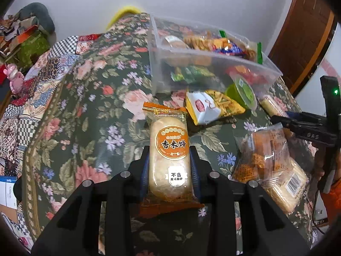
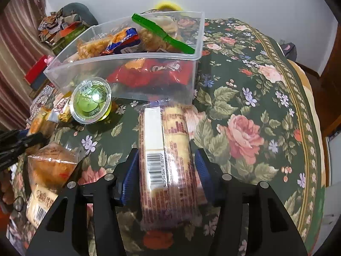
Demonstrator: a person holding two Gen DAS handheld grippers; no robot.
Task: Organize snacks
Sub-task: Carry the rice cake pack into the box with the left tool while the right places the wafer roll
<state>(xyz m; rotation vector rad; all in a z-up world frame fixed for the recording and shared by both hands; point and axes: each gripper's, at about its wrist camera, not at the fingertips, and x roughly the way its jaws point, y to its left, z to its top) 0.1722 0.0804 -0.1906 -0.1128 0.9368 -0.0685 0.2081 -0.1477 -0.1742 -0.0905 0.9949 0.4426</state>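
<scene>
On the flowered desk (image 2: pixel 245 115) just short of the clear snack bin (image 2: pixel 127 64), each gripper is closed on one packet (presumably to drop both in together): left gripper (image 1: pixel 169 160) pinches the rice cracker pack (image 1: pixel 168 149), right gripper (image 2: pixel 166 166) the wafer pack (image 2: pixel 168 160).

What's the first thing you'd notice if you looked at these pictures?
Each claw has grabbed a snack: the left claw squeezes an orange-labelled rice cracker pack, and the right claw squeezes a long biscuit pack showing its barcode. Behind them, a clear plastic bin stuffed with colourful snacks stands on the flowery tablecloth, a green jelly cup beside it.
</scene>
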